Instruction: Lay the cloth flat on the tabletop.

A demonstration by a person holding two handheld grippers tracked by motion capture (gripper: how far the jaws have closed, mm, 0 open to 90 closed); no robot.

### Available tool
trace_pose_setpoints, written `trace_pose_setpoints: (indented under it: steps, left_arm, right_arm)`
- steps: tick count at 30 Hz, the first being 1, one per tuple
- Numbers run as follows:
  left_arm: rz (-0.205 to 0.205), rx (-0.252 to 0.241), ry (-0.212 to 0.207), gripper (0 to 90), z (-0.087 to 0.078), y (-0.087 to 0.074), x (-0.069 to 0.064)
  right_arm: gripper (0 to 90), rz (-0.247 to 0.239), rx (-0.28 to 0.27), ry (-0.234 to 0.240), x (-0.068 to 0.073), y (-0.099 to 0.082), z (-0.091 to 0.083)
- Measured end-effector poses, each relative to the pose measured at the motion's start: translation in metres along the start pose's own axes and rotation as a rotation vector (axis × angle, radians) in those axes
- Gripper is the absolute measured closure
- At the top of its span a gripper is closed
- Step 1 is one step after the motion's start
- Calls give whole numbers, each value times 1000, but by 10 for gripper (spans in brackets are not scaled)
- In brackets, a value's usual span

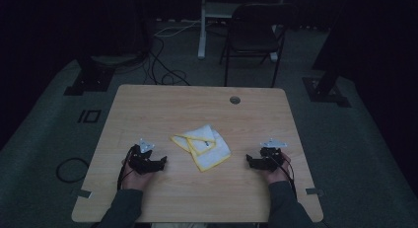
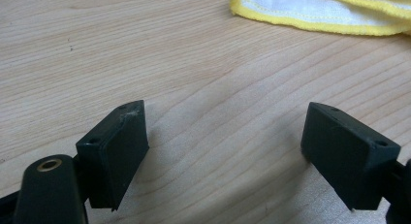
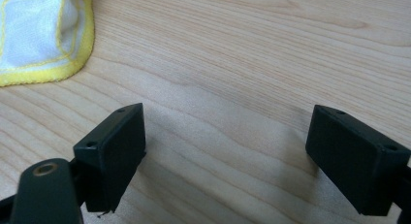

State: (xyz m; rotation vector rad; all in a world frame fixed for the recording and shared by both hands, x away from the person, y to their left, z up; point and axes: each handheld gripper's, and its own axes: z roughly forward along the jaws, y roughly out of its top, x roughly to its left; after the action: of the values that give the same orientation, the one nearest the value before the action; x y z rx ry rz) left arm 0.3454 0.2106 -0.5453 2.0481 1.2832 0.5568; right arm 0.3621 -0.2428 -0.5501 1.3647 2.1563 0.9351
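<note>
Rectangular light wood-grain surface (image 1: pixel 162 104) with rounded corners and a small round grommet hole (image 1: pixel 235 99) near the far edge; laminate looks smooth, with fine streaky grain in both gripper views. Grey carpeted floor (image 1: pixel 49 139) around it, black cables (image 1: pixel 162 70) looped behind, and a dark folding chair (image 1: pixel 254 35) past the far edge. Mid-surface lies a white terry-like cloth with yellow stitched hem (image 1: pixel 202 146), loosely folded in overlapping layers, flat on the wood, between the two tools and apart from both. In the left gripper view the cloth (image 2: pixel 315 10) lies at top right, its soft hem rounded and slightly puffy; in the right gripper view it (image 3: pixel 39 35) lies at top left, with the same fuzzy weave. Left black hand-held gripper (image 1: pixel 162 163) rests on the surface at near left, a grey three-cornered plate on top and a cable trailing back to the sleeve; its jaws stand wide, bare wood between the blocky matte pads (image 2: pixel 116 151), nothing held. Right black hand-held gripper (image 1: pixel 249 160) mirrors it at near right: jaws wide apart, flat rectangular pads (image 3: pixel 111 156) with small screw holes, only wood between them. Both point inward toward the cloth.
</note>
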Motion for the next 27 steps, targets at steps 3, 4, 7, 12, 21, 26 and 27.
trace_pose_setpoints:
  steps: [3, 4, 7, 12, 21, 26, 27]
  left_arm:
    - [5, -6, -5, 233, -1, 0, 0]
    - [6, -9, -6, 233, -2, -1, 0]
    - [6, -12, -8, 341, -3, -1, 0]
    - [23, -20, -26, 374, -4, -2, 1]
    - [45, -35, -51, 475, -5, -3, 0]
    - [43, -34, -54, 476, -5, -3, -2]
    - [47, -32, -56, 475, -5, -3, -2]
  right_arm:
    - [142, 7, 0, -9, 1, 0, 0]
    - [142, 7, 0, -9, 1, 0, 0]
    - [142, 14, 1, -13, 2, 0, 0]
    - [141, 6, 11, -5, 6, 1, 0]
    - [496, -23, 11, 23, 14, 3, -7]
    - [494, -43, 14, 53, 23, 6, -12]
    - [498, -61, 13, 55, 26, 6, -13]
